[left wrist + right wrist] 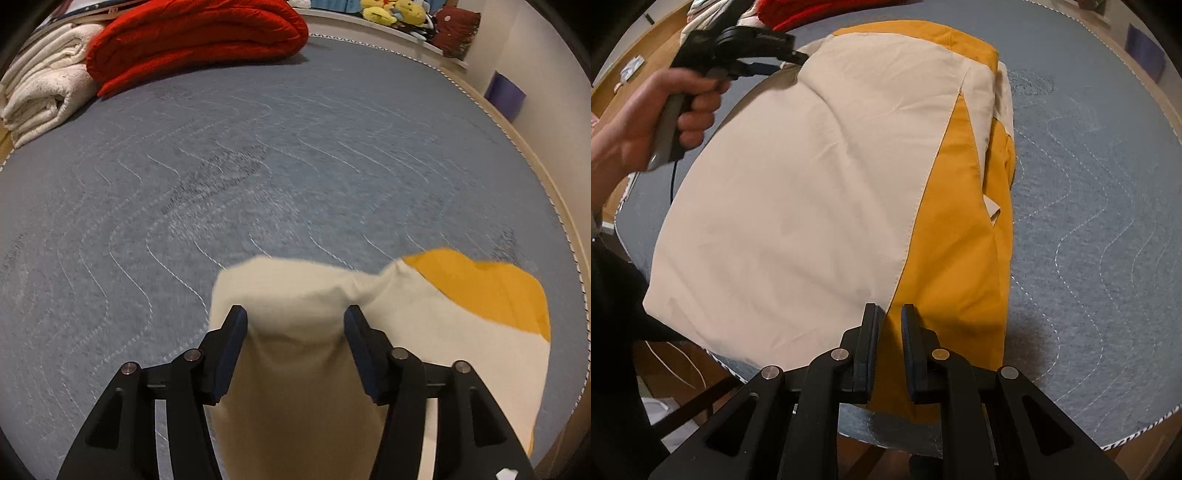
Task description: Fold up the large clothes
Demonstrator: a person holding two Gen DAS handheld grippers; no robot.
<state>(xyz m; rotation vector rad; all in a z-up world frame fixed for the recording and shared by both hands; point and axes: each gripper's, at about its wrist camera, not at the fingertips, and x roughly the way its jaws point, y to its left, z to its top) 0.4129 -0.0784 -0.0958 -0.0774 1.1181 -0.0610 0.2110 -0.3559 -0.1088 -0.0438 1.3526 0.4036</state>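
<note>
Grey quilted padding with wavy white stitching covers the table [295,155], set in a room with pale walls.

Left to right, left wrist view: one stack of folded white blankets [44,88] at the far left corner, one folded red quilt [195,40] just beside it, a cluster of yellow plush toys [393,13] on a ledge behind; their exact count cannot be told. One purple patch [504,96] is noted on the right wall.

One garment [798,192], cream with mustard panels, lies spread on the near part of the table, partly folded, its right edge doubled over. Two grippers are counted.

The left gripper [295,325] is seen with jaws apart, a fold of cream cloth bulging between them; contact with the pads is not clear, so a firm hold is doubtful. In the right wrist view it is held at the garment's far left corner by one hand [665,114].

The right gripper [888,314] is at the near hem, jaws slightly apart, mustard cloth running between them, not clamped.

Risks judged: the far corner could slip out if lifted before the jaws meet, leaving a skewed fold. Uneven lift between the two corners would likely drag the doubled right edge open. The near hem overhangs the table edge and could slide off.
</note>
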